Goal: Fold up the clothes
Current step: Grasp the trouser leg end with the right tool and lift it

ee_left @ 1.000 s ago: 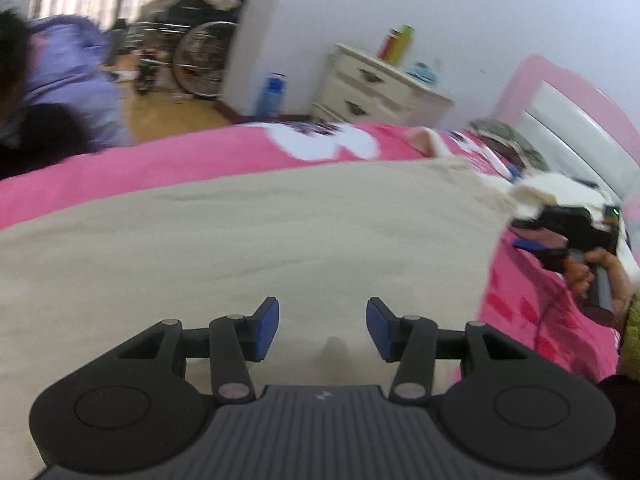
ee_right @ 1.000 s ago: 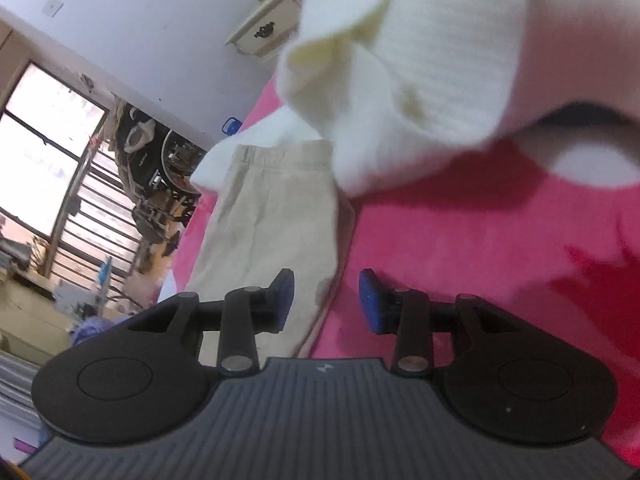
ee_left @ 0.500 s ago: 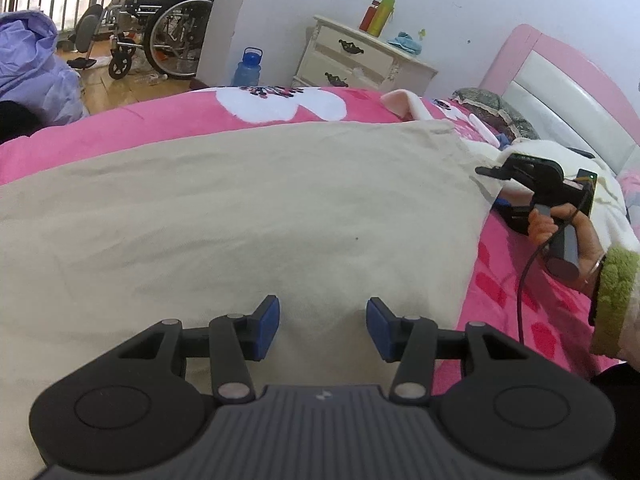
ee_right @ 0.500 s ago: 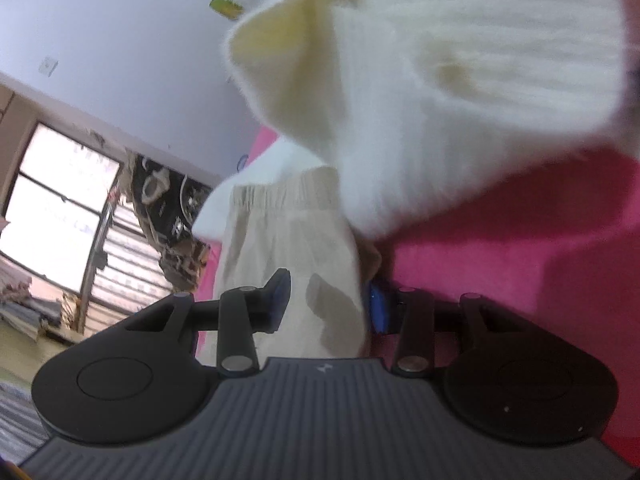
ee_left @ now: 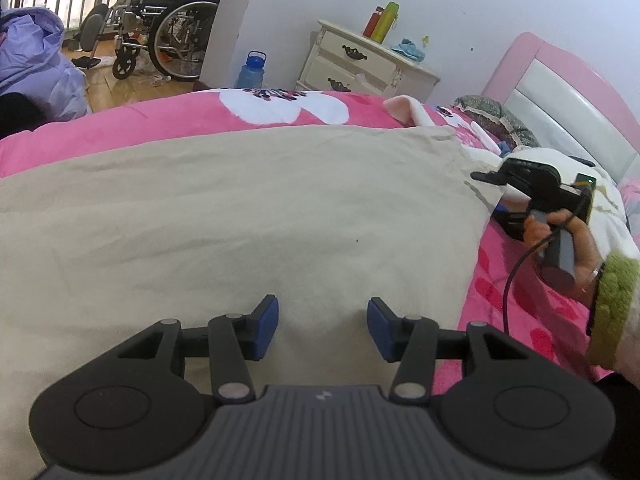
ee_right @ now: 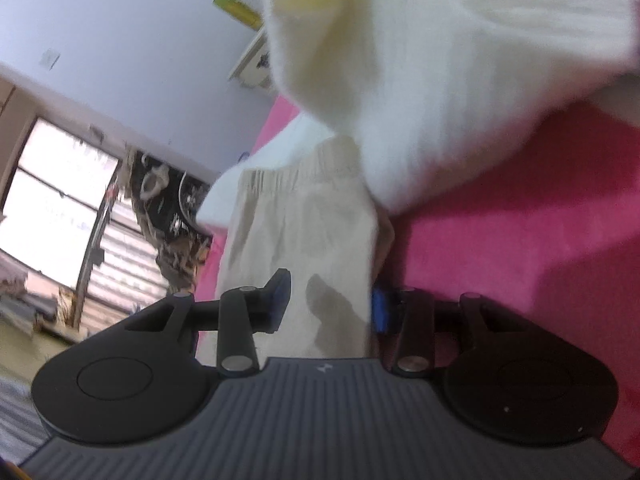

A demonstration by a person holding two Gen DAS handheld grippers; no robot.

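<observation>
- The left tool (ee_left: 322,327), at 6 o'clock in the left wrist view, has its blue-padded jaws spread wide with nothing between them; it hangs just over the near part of the beige cotton trousers (ee_left: 240,216).
- The beige cotton trousers lie flat on the pink fleece bed cover (ee_left: 160,116). In the right wrist view their long axis runs from the tool at 6 o'clock up toward 12 o'clock, ending at a gathered elastic waistband (ee_right: 300,166).
- The right tool (ee_right: 326,306) is also wide open. The trousers' right edge lies between its pads, close against the right pad (ee_right: 378,312); whether cloth and pad touch is hard to tell.
- In the left wrist view the right tool sits at 3 o'clock, at the trousers' right edge, held by a hand (ee_left: 576,240) in a green knitted cuff (ee_left: 612,304).
- A fluffy cream knitted garment (ee_right: 460,60) fills the right wrist view from 12 to 2 o'clock, blurred, cut off by the frame and hiding the bed beyond it.
- Farther off at 12 o'clock in the left wrist view stand a cream bedside cabinet (ee_left: 360,68), a blue water jug (ee_left: 251,70) and, toward 11 o'clock, a wheelchair (ee_left: 160,40).
</observation>
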